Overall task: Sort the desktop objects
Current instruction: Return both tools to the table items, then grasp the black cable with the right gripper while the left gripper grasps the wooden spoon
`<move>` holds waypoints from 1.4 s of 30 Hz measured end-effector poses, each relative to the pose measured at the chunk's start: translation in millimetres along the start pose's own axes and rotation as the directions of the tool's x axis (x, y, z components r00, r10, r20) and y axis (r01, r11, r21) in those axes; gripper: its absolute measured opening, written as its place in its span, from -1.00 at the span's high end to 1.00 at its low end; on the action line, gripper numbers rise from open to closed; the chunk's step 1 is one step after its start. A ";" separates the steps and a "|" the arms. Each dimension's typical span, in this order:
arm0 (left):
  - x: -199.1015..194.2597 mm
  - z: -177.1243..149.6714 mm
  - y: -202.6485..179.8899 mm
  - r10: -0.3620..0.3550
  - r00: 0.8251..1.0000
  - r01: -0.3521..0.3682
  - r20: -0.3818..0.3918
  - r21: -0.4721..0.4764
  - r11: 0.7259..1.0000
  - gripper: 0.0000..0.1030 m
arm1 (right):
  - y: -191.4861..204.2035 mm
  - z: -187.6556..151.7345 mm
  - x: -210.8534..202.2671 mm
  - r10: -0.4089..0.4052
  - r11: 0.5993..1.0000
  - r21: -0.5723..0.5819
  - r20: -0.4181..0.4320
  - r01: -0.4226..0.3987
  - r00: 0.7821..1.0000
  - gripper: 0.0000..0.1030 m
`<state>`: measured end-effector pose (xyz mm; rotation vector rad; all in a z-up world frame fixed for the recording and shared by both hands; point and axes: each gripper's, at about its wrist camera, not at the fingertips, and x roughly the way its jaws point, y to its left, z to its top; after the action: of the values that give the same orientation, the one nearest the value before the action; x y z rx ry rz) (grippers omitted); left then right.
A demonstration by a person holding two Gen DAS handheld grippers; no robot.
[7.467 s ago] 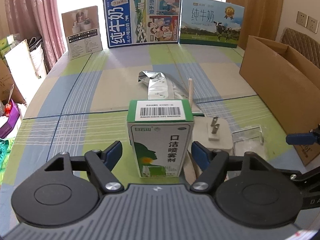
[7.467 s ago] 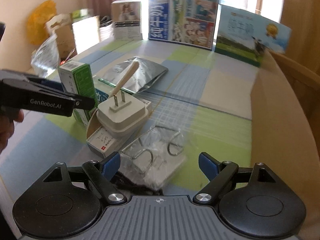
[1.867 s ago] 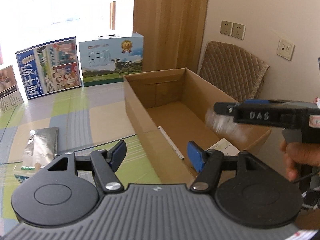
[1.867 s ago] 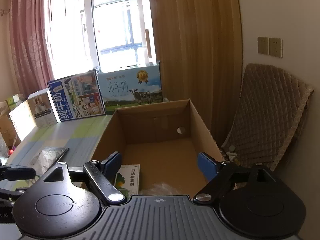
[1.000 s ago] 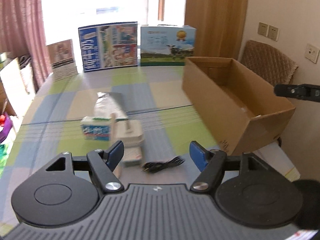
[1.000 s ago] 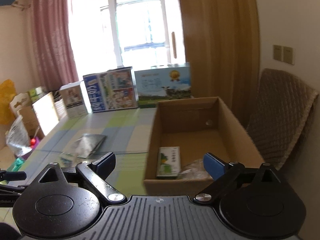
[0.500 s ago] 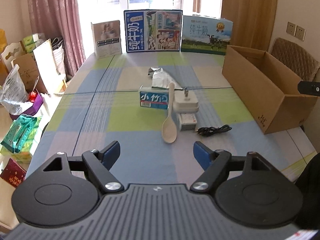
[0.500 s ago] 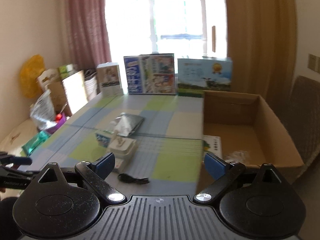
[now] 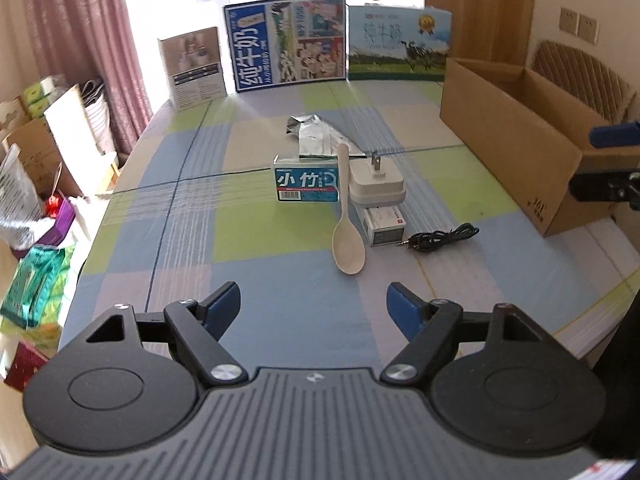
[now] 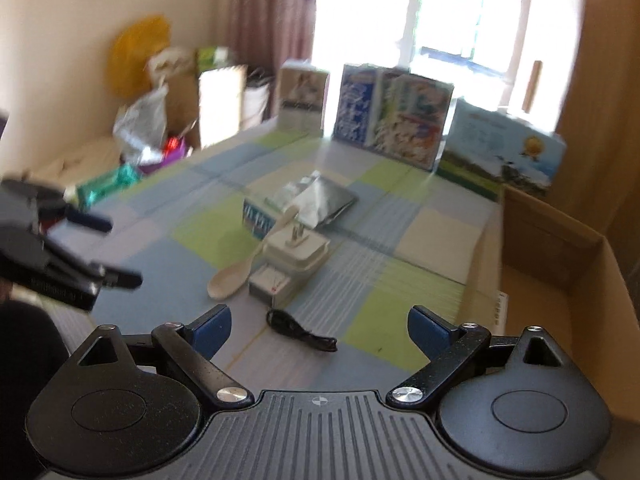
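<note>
Now both claws stand open and empty above the bench (image 9: 280,288): the left claw (image 9: 313,307) and the right claw (image 10: 319,327). Mid-bench lie a spoon (image 9: 347,240), a blue box (image 9: 306,184), a white plug (image 9: 376,186) resting on a small box (image 9: 382,224), and a black cable (image 9: 440,236). A cardboard box (image 9: 512,136) sits at the bench's right edge.

The left gripper (image 9: 313,300) points down at a slant, its two blue fingers (image 9: 222,307) spread wide with nothing between them. The right gripper (image 10: 319,326) also tilts downward, its jaws wide apart and empty. Each gripper shows at the edge of the other's view.
</note>
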<state>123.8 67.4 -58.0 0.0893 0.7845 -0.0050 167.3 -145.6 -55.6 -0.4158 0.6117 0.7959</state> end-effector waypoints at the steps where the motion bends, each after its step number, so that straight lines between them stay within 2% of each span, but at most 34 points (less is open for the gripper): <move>1: 5.4 0.9 -0.6 -0.002 1.000 0.002 -0.006 0.014 1.000 -0.49 | 0.2 -1.1 7.9 0.004 1.000 -0.020 -0.013 -0.004 1.000 -0.79; 2: 10.5 1.7 -0.9 -0.003 1.000 0.003 -0.010 0.025 1.000 -0.49 | 0.3 -2.0 15.7 0.010 0.999 -0.039 -0.027 -0.011 1.000 -0.77; 4: 21.1 3.4 -0.9 -0.007 1.000 0.008 -0.020 0.045 0.999 -0.49 | -0.1 -3.8 31.8 0.030 0.997 -0.073 -0.061 -0.035 0.998 -0.54; 9: 43.3 8.7 3.1 -0.040 0.998 0.043 -0.053 0.052 0.998 -0.49 | -0.9 -7.2 69.5 0.049 0.982 -0.172 -0.141 -0.073 0.989 -0.27; 13: 59.9 19.8 5.6 -0.063 0.996 0.067 -0.057 0.060 0.996 -0.48 | -2.8 -10.4 97.5 0.065 0.968 -0.227 -0.196 -0.110 0.978 0.04; 22: 109.9 30.6 -5.7 -0.059 0.992 0.075 -0.113 0.145 0.987 -0.41 | 3.4 -17.3 141.7 0.098 0.926 -0.326 -0.275 -0.189 0.956 0.28; 24: 117.5 30.6 -7.8 -0.064 0.991 0.082 -0.121 0.147 0.986 -0.35 | 2.7 -17.6 146.4 0.113 0.920 -0.333 -0.275 -0.205 0.955 0.35; 28: 128.8 29.5 -11.2 -0.080 0.988 0.098 -0.131 0.141 0.985 -0.35 | -3.5 -13.9 152.2 0.141 0.921 -0.318 -0.272 -0.227 0.952 0.48; 32: 137.0 28.0 -12.0 -0.088 0.987 0.105 -0.135 0.119 0.987 -0.35 | -7.7 -12.4 152.8 0.145 0.941 -0.259 -0.269 -0.216 0.952 0.53; 34: 140.5 26.9 -12.2 -0.088 0.986 0.104 -0.138 0.110 0.988 -0.35 | -10.9 -11.3 150.8 0.148 0.957 -0.202 -0.269 -0.206 0.952 0.66; 38: 144.4 26.0 -12.4 -0.086 0.987 0.100 -0.132 0.097 0.990 -0.35 | -21.7 -8.5 145.4 0.184 0.981 -0.009 -0.278 -0.194 0.943 0.72; 42: 148.4 25.4 -10.4 -0.083 0.988 0.093 -0.129 0.076 0.993 -0.32 | -30.8 -11.2 138.5 0.215 0.966 0.200 -0.278 -0.163 0.936 0.78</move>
<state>246.4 59.2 -145.6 0.1337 0.9133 -0.1168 262.2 -97.5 -150.2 -0.3210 1.0088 0.8627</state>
